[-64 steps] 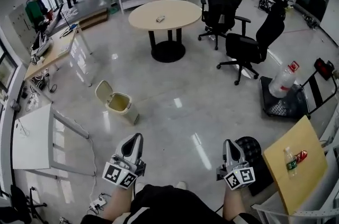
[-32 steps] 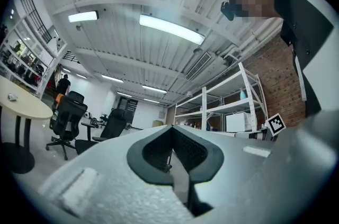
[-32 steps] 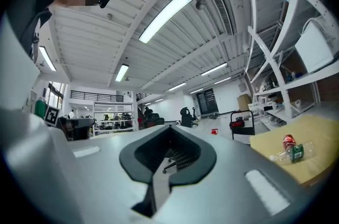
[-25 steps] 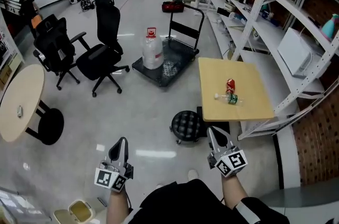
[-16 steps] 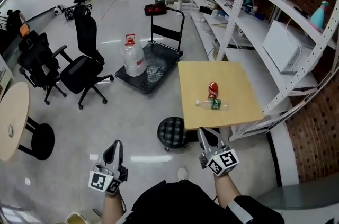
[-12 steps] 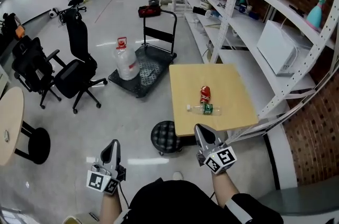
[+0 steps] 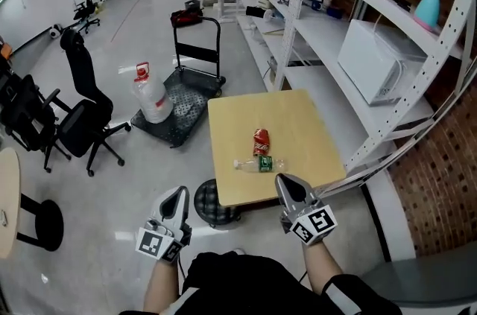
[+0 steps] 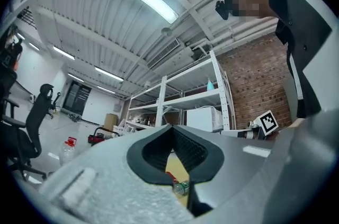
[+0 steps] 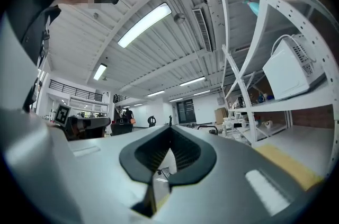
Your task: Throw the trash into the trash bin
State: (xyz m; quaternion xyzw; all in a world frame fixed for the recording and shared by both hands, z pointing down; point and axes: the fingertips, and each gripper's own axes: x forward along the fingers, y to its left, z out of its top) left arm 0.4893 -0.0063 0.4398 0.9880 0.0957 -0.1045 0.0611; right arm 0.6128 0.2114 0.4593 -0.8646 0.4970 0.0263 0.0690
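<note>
A crushed red can (image 7: 260,142) and a clear plastic bottle with a green label (image 7: 257,164) lie side by side on a square wooden table (image 7: 305,127). My right gripper (image 7: 284,185) is shut and empty, its tip at the table's near edge just below the bottle. My left gripper (image 7: 179,196) is shut and empty too, lower left of the table over the floor. In the left gripper view the jaws (image 8: 172,130) meet, with the bottle (image 8: 183,187) showing beyond them. The right gripper view shows closed jaws (image 9: 169,133). No trash bin is in view.
A black round stool (image 7: 212,203) stands under the table's near left corner. Beyond are a flat cart (image 7: 182,109) with a water jug (image 7: 151,99) and office chairs (image 7: 78,123). Metal shelving (image 7: 328,16) with a white microwave (image 7: 373,71) lines the right side.
The view swung away from the bin and round table toward the wooden table. Both grippers came up close to it, the right one reaching its near edge. Jaws stayed shut.
</note>
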